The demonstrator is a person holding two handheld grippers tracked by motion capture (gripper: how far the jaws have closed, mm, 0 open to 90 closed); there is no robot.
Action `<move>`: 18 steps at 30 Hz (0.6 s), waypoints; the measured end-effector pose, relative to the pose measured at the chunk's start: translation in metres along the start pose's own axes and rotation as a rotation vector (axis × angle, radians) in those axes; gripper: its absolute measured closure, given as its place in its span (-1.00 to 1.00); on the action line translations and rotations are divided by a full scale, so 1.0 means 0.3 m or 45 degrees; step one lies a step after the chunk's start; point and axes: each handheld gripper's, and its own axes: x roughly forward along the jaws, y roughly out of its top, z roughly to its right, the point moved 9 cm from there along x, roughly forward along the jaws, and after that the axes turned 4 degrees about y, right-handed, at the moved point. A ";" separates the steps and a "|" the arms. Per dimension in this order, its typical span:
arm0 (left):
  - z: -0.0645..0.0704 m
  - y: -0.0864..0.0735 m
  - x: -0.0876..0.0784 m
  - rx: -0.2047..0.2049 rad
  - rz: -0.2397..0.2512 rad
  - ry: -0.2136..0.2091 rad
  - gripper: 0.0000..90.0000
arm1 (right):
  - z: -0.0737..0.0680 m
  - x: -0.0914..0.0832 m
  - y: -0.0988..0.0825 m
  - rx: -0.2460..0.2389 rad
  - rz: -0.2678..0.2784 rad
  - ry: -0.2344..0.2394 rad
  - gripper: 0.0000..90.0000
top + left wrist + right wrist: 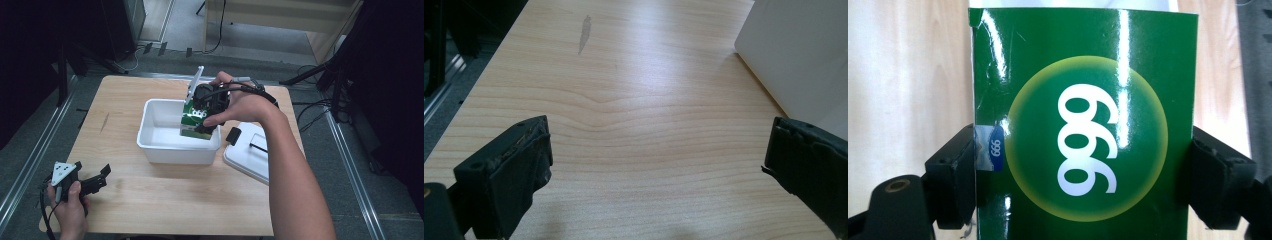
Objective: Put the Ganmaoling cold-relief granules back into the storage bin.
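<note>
High view first: find the green box (192, 122) clamped across its width in the right tongs (204, 114), tilted, with its lower end down inside the white tub (175, 152) close to the right wall; cannot tell whether it touches the tub floor yet. Check the right gripper view for the grip: see the right tongs (1083, 175) pressed flat on both side edges of the green box (1083, 125), logo face toward the camera, no slack visible. Judge the step in hand as setting the box down in the tub. To do it well, lower slowly, level the box before contact, and steer it toward the open middle of the tub, away from the right wall, so a corner does not catch on the rim. Spread the pads only once the box rests on the floor, then lift straight out. Mind the raised white flap (196, 82) at the far end. Leave the white lid (245, 160) on the desk (175, 200), right of the tub, untouched for now. Note the left tongs (92, 172) at the near left corner, spread wide with nothing between them, as confirmed in the left gripper view (659, 165).
</note>
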 end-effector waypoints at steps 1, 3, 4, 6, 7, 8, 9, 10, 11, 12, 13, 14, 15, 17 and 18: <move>-0.001 0.000 -0.001 0.000 -0.003 -0.004 -1.00 | 0.007 0.001 0.003 -0.014 -0.009 -0.017 -0.64; -0.002 0.000 -0.001 -0.006 -0.003 -0.007 -1.00 | 0.013 0.008 0.009 -0.045 -0.014 -0.027 -0.64; -0.002 0.000 0.000 -0.010 -0.001 -0.006 -1.00 | 0.013 0.010 0.009 -0.030 -0.019 -0.026 -0.64; -0.003 0.000 0.001 -0.011 -0.003 -0.006 -1.00 | 0.019 0.017 0.012 -0.035 -0.018 -0.020 -0.64; -0.002 0.000 0.001 -0.010 -0.003 -0.006 -1.00 | 0.024 0.022 0.014 -0.037 -0.012 -0.024 -0.64; -0.001 0.001 0.001 -0.014 0.000 -0.006 -1.00 | 0.027 0.027 0.013 -0.037 -0.017 -0.022 -0.64; -0.001 0.001 0.001 -0.014 0.000 -0.006 -1.00 | 0.027 0.027 0.013 -0.037 -0.017 -0.022 -0.64; -0.003 0.001 0.001 -0.011 0.000 -0.005 -1.00 | 0.035 0.042 0.010 -0.050 -0.025 -0.028 -0.64; -0.003 0.001 0.001 -0.014 0.001 -0.006 -1.00 | 0.039 0.050 0.007 -0.059 -0.030 -0.028 -0.64; -0.003 0.001 0.001 -0.013 0.001 -0.006 -1.00 | 0.042 0.054 0.002 -0.059 -0.044 -0.033 -0.64; -0.003 0.001 0.000 -0.011 0.000 -0.007 -1.00 | 0.048 0.061 -0.002 -0.074 -0.049 -0.040 -0.64; -0.003 0.001 0.001 -0.011 0.001 -0.007 -1.00 | 0.054 0.068 -0.005 -0.087 -0.051 -0.048 -0.64; -0.003 0.001 0.001 -0.014 0.001 -0.007 -1.00 | 0.059 0.072 -0.010 -0.088 -0.061 -0.053 -0.64; -0.003 0.001 0.002 -0.018 0.002 -0.009 -1.00 | 0.070 0.076 -0.016 -0.089 -0.061 -0.058 -0.64; -0.003 0.001 0.002 -0.019 0.003 -0.009 -1.00 | 0.073 0.076 -0.017 -0.077 -0.056 -0.059 -0.64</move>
